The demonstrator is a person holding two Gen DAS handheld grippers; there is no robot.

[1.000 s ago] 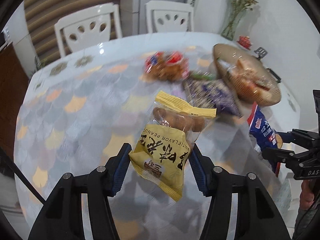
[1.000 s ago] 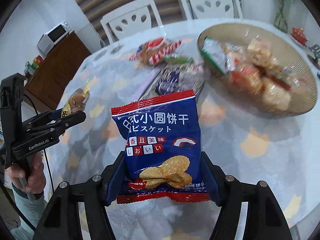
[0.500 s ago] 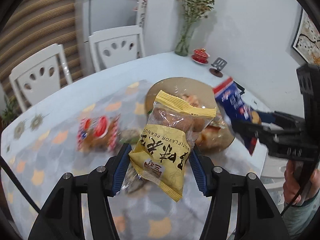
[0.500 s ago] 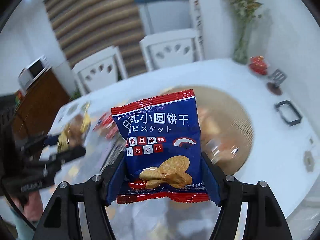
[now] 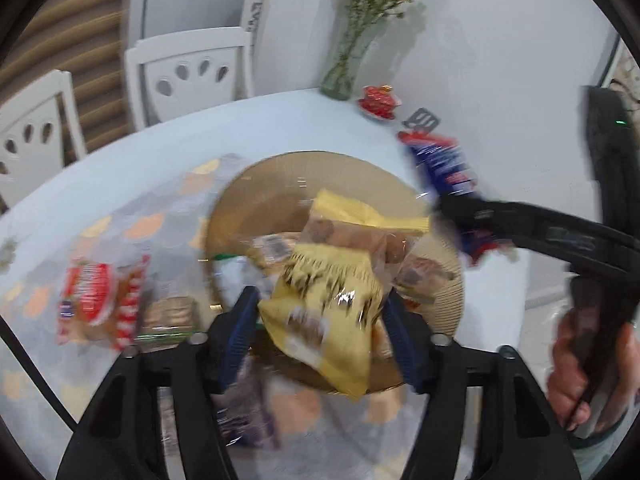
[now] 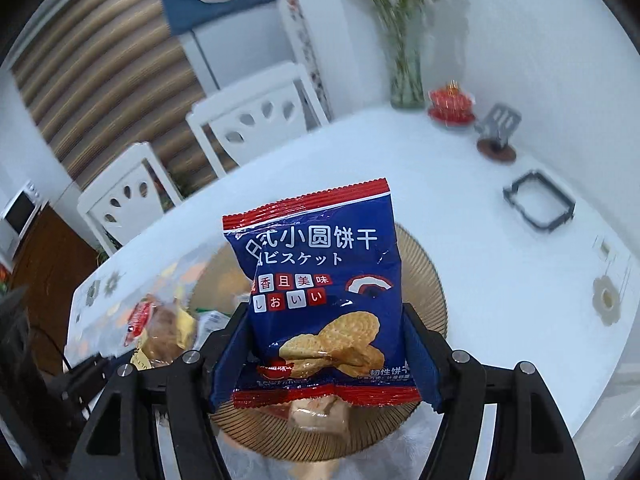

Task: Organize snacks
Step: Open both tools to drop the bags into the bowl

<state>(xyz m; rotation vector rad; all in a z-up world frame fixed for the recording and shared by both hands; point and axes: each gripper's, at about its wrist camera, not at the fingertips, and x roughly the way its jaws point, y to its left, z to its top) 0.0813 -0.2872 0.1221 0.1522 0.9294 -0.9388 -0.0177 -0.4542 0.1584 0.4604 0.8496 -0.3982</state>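
Observation:
My left gripper (image 5: 322,320) is shut on a yellow peanut snack packet (image 5: 340,280) and holds it above the tan round basket (image 5: 304,176), which holds several snacks. My right gripper (image 6: 326,356) is shut on a blue biscuit packet (image 6: 320,280) with red ends, also above the basket (image 6: 424,280). The blue packet (image 5: 444,168) and the right gripper show at the right of the left wrist view. The yellow packet (image 6: 172,328) shows at the left of the right wrist view.
A red-and-white snack pack (image 5: 96,300), a clear cookie pack (image 5: 172,312) and a purple pack (image 5: 244,420) lie on the patterned tablecloth left of the basket. A glass vase (image 6: 406,80), red dish (image 6: 450,104), phone stand (image 6: 498,128) and black frame (image 6: 538,204) stand at the far right. White chairs (image 5: 188,68) stand behind.
Both grippers have carried their packets from over the tablecloth to the right, over the basket. The views have swung toward the vase and wall. Both grips are unchanged.

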